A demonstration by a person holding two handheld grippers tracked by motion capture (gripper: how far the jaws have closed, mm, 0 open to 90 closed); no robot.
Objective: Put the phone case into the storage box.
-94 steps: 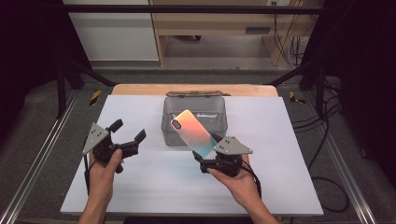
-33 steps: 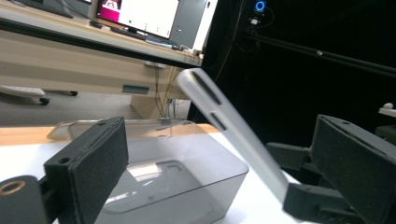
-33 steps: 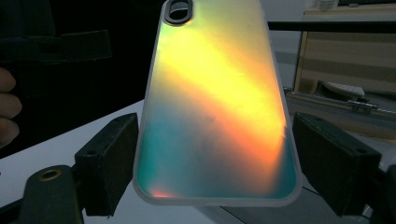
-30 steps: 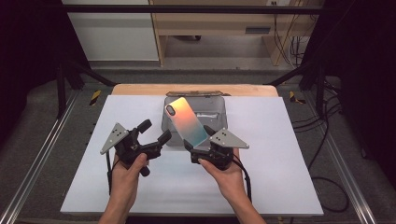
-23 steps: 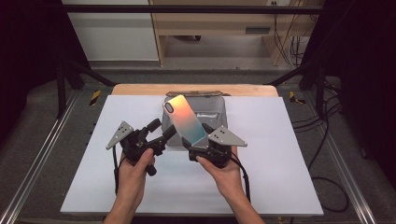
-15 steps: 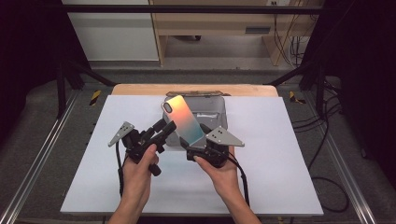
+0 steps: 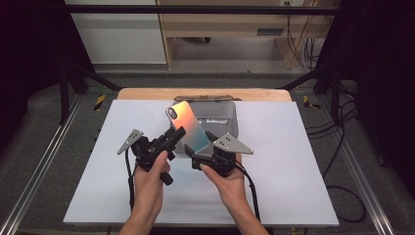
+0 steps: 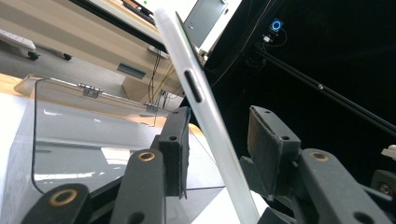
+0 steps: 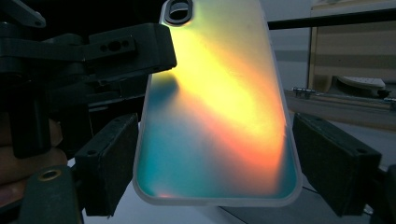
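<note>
The left gripper (image 7: 171, 139) is closing its fingers around the iridescent orange-teal phone case (image 7: 188, 128) — not yet clamped — while the right gripper (image 7: 204, 155) is gripping it shut.

Phone case (image 7: 187, 126): lower end hidden behind the right gripper (image 7: 211, 155) in the high view. Clear box (image 7: 222, 117) toward the surface's far edge: largely screened by the case; contents indeterminable.

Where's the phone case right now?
High view, centre: the phone case is tilted above the clear box, gripped by the right gripper, left gripper closing on its edge.
</note>
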